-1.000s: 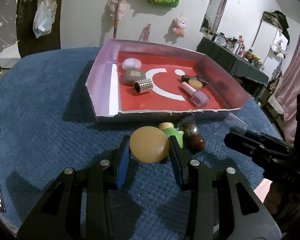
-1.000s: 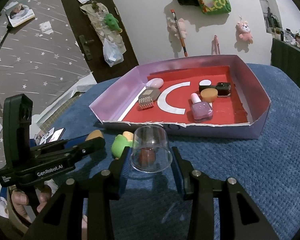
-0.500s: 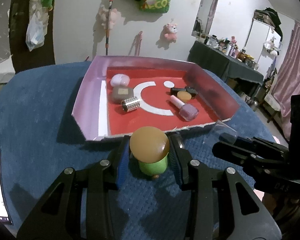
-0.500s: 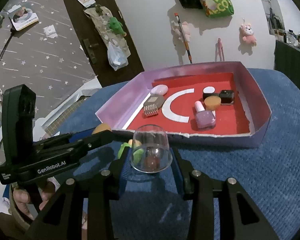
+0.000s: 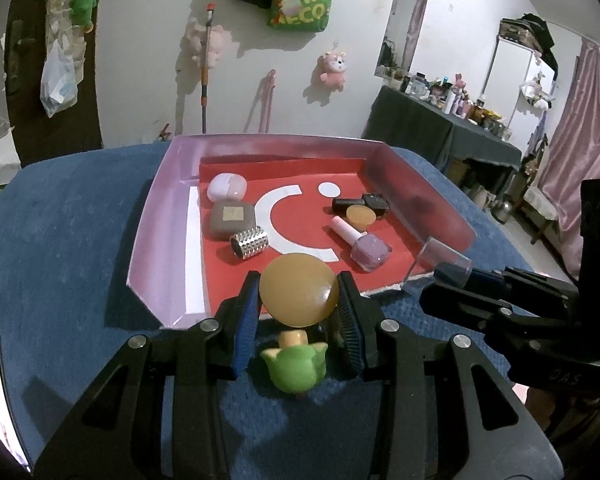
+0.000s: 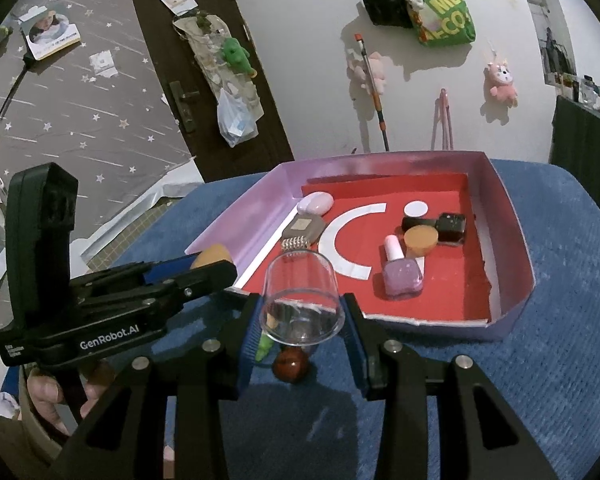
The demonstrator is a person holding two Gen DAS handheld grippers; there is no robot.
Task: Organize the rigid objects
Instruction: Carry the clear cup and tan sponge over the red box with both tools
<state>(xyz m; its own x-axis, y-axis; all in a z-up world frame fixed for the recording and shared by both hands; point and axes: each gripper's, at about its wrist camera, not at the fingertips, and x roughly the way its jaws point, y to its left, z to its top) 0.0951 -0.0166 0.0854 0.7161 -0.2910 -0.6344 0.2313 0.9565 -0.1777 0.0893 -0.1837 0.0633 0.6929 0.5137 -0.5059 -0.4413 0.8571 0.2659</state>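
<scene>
both claws have lifted off the blue table point(image 5: 60, 240): left claw point(image 5: 298, 312) clamps the tan disc point(image 5: 298, 290), right claw point(image 6: 302, 326) grips the clear cup point(image 6: 302, 296), both nearing the tray point(image 6: 512, 216).

Green toy point(image 6: 265, 347) mostly behind clear cup point(image 6: 302, 300)

Left gripper point(image 5: 299, 312) and right gripper point(image 6: 303, 330) (side by side) have jaws clamped.

Your left gripper point(image 6: 210, 266) is a matte black frame with white "GenRobot.AI" lettering. Right gripper point(image 6: 302, 320): same black build, blue ribbed pads point(image 6: 247, 330), silver screws point(image 6: 210, 345) on the fingers.
</scene>
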